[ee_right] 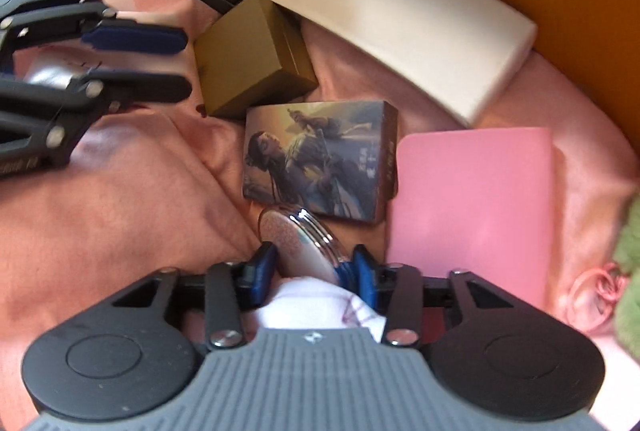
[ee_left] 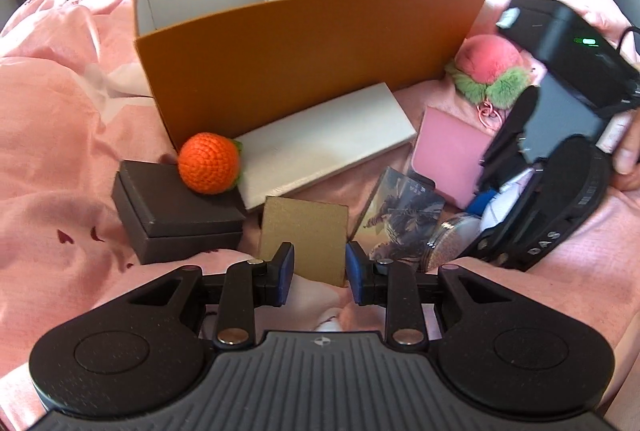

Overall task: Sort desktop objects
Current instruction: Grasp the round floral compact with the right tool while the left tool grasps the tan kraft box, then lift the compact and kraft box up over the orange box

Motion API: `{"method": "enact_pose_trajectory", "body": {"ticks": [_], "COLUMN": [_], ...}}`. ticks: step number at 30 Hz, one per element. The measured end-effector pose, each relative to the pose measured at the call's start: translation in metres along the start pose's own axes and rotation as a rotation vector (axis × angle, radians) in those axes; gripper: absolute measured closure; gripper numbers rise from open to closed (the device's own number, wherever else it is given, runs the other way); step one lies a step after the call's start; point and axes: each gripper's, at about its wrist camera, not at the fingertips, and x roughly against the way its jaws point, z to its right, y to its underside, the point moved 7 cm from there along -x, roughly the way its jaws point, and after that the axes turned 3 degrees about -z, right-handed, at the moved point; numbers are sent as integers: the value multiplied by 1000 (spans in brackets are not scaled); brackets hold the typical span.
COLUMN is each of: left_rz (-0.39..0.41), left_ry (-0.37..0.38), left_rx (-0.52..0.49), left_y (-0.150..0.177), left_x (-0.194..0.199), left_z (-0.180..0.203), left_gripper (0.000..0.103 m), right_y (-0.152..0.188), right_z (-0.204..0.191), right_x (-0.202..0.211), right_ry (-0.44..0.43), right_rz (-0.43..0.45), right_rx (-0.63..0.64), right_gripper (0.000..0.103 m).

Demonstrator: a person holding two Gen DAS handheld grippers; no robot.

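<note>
Round compact sits tilted on the pink bedding, just below the picture card box — right gripper has its pads around it; right pad touches the rim, left looks barely on (can't confirm a firm pinch). Left gripper is part-open, holding nothing, straddling the gold box. Risk: slick rim on edge — compact could pop out or roll before reaching the orange organiser.

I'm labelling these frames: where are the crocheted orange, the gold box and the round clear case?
crocheted orange [ee_left: 208, 164], left wrist view, front.
gold box [ee_right: 244, 71], right wrist view, top face.
round clear case [ee_right: 298, 243], right wrist view, flat face.
</note>
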Motion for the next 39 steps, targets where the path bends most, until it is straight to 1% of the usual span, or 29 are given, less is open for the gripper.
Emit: {"method": "enact_pose_trajectory", "body": {"ticks": [1, 2, 3, 4, 5, 7, 9, 11, 13, 15, 16, 19, 23, 25, 27, 29, 30, 32, 37, 39], "left_rz": [2, 4, 7, 13, 17, 12, 2, -2, -7, -7, -14, -38, -55, -73, -104, -113, -107, -96, -62, -46], "left_ry": [5, 13, 21, 24, 19, 1, -13, -31, -47, -58, -58, -78, -89, -87, -79, -79, -76, -69, -85, -79], "left_rx": [3, 8, 13, 18, 19, 16, 16, 6, -16, -50, -70, -97, -94, -80, -44, -19, -10, 4, 2, 16], "left_y": [0, -1, -1, -2, -2, -2, -3, -5, -6, -8, -7, -7, -7, -7, -7, -6, -6, -5, -3, -2], "left_x": [1, 1, 1, 1, 0, -1, -4, -8, -14, -20, -23, -30, -36, -42, -50, -53, -53, -50, -41, -36], "left_z": [-1, -2, -3, -3, -4, -4, -4, -4, -1, 2, 4, 6, 5, 3, -1, -5, -6, -7, -3, -4], "left_gripper": [67, 62, 51, 48, 47, 46, 45, 45, 42, 36, 35, 33, 26, 26, 26, 28, 33, 34, 34, 34], "right_y": [2, 4, 6, 7, 7, 7, -1, -7, -11, -14, -15, -16, -11, -10, -10, -9, -7, -6, -2, 0], "right_z": [-4, -9, -13, -17, -21, -26, -20, -10, -4, 2, 4, 15, 20, 20, 20, 20, 21, 22, 25, 25], "right_x": [5, 11, 16, 22, 28, 44, 65, 82, 93, 98, 98, 92, 83, 80, 77, 77, 76, 74, 75, 77], "right_ry": [9, 23, 42, 65, 89, 120, 152, 188, 221, 252, 258, 232, 207, 193, 215, 215, 213, 218, 205, 196], "right_rz": [14, 29, 45, 59, 78, 131, 200, 266, 325, 376, 395, 433, 453, 467, 479, 488, 491, 499, 525, 538], "right_rx": [13, 32, 47, 61, 73, 85, 67, 37, -13, -69, -97, -179, -244, -254, -257, -264, -268, -272, -294, -309], "right_gripper": [76, 78, 81, 82, 83, 88, 88, 88, 88, 88, 88, 88, 88, 88, 86, 86, 86, 85, 86, 86]}}
